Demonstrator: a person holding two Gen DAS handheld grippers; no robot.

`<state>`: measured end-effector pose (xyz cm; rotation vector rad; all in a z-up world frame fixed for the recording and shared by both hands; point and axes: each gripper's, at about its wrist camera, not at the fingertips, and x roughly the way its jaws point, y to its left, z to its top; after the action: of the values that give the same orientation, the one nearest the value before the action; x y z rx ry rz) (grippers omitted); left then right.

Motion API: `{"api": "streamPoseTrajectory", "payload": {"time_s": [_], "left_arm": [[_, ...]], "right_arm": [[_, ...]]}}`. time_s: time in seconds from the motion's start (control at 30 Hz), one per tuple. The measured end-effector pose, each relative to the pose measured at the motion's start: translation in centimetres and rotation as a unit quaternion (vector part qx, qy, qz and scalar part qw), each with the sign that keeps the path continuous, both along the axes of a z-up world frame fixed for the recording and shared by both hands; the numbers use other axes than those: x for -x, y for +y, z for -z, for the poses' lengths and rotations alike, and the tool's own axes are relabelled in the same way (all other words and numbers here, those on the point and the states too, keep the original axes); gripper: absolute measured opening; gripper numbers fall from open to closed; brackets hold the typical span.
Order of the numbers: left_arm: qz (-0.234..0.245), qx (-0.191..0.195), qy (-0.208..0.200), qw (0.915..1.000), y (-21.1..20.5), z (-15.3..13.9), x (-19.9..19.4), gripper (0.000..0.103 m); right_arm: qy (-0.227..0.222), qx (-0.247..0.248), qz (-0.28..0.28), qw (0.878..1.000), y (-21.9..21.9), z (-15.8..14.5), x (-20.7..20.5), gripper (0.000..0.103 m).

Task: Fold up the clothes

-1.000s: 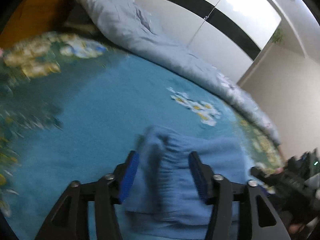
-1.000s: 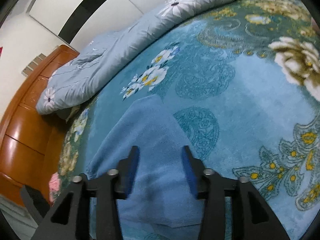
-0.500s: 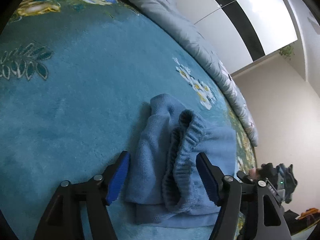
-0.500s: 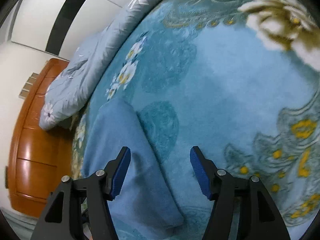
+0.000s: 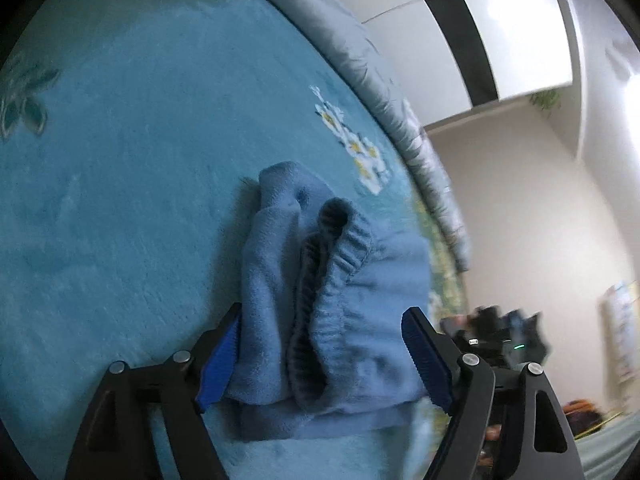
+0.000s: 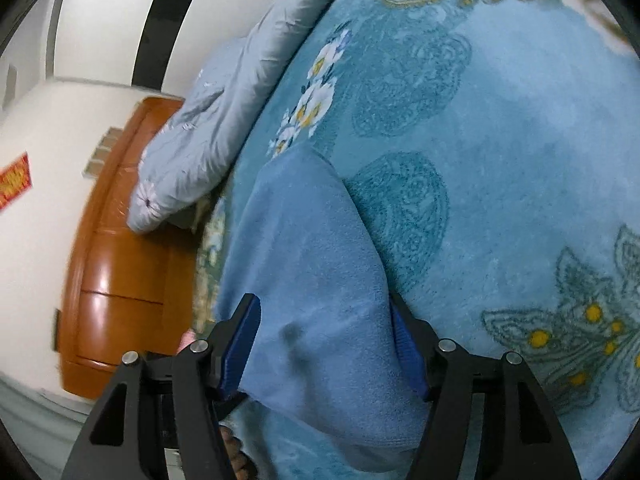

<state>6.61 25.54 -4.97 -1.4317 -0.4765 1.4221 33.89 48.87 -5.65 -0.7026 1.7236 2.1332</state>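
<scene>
A light blue fleece garment (image 5: 332, 320) with a ribbed elastic waistband (image 5: 340, 248) lies bunched on the teal floral bed blanket (image 5: 120, 160). My left gripper (image 5: 324, 356) is open, its blue pads on either side of the waistband end. In the right wrist view the same garment (image 6: 312, 280) lies as a smooth folded strip. My right gripper (image 6: 324, 348) is open, with the garment's near end between its pads.
A grey quilt (image 6: 224, 120) is rolled along the far side of the bed, also seen in the left wrist view (image 5: 360, 60). A wooden headboard (image 6: 116, 272) stands at the left. White wardrobe doors with black stripes (image 5: 500, 32) are behind.
Both grippers have opened wider and released the garment, which now rests on the blanket. The right gripper shifted back over the garment's end.
</scene>
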Motion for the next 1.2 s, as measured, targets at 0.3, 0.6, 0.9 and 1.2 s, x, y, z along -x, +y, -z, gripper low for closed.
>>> {"api": "streamPoseTrajectory", "payload": {"time_s": [0.3,0.6,0.9,1.2], "left_arm": [[0.004,0.036,0.011,0.9993,0.6,-0.1,0.1,0.077],[0.043,-0.009,-0.057,0.9974,1.6,0.6,0.5,0.077],[0.029,-0.029,-0.078,0.9961,1.7,0.8,0.7,0.077],[0.013,0.030,0.012,0.9994,1.7,0.0,-0.8,0.048]], "right_arm": [[-0.045,-0.032,0.007,0.998,0.4,-0.4,-0.6,0.066],[0.026,0.010,-0.044,0.999,-0.5,0.0,0.9,0.066],[-0.001,0.007,-0.011,1.000,0.0,0.1,-0.1,0.058],[-0.014,-0.007,-0.017,1.000,-0.4,0.0,0.4,0.028]]}}
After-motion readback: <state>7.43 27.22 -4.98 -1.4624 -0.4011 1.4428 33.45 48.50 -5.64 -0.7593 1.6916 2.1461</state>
